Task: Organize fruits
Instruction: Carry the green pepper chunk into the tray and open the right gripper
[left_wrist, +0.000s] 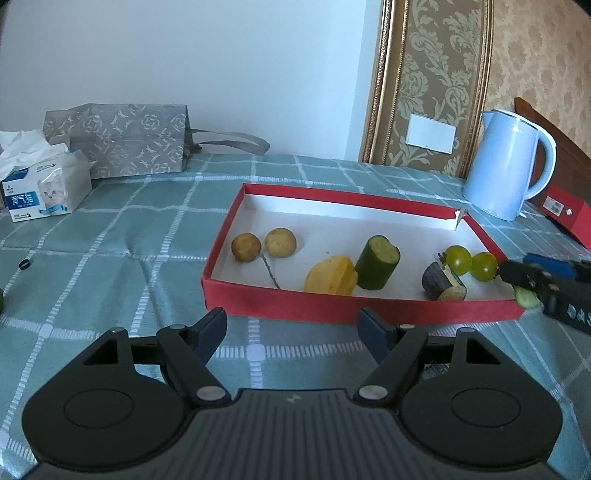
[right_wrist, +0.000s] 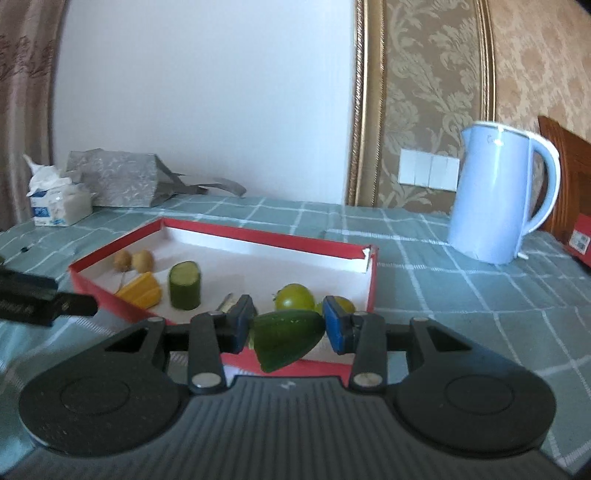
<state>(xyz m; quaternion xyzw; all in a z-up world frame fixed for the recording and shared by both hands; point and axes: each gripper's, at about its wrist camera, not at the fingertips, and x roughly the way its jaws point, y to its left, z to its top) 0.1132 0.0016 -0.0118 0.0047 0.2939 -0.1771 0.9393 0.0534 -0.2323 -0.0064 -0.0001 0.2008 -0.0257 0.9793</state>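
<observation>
The right tool (right_wrist: 289, 325) clamps a dark green, tapered cucumber chunk (right_wrist: 286, 338), its long axis crosswise between the blue pads, narrow end pointing right and downward. It hangs over the near rim of the shallow red cardboard box (right_wrist: 236, 232) ahead. The left tool (left_wrist: 291, 328) stands wide, empty, above the tabletop (left_wrist: 110, 266).

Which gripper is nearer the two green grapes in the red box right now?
Right. The right gripper, shut on a green fruit piece, hangs beside the grapes at the red box corner; the left gripper is open before its front wall.

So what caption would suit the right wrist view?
Right gripper holding a green pepper piece over the red box of fruit.
</observation>
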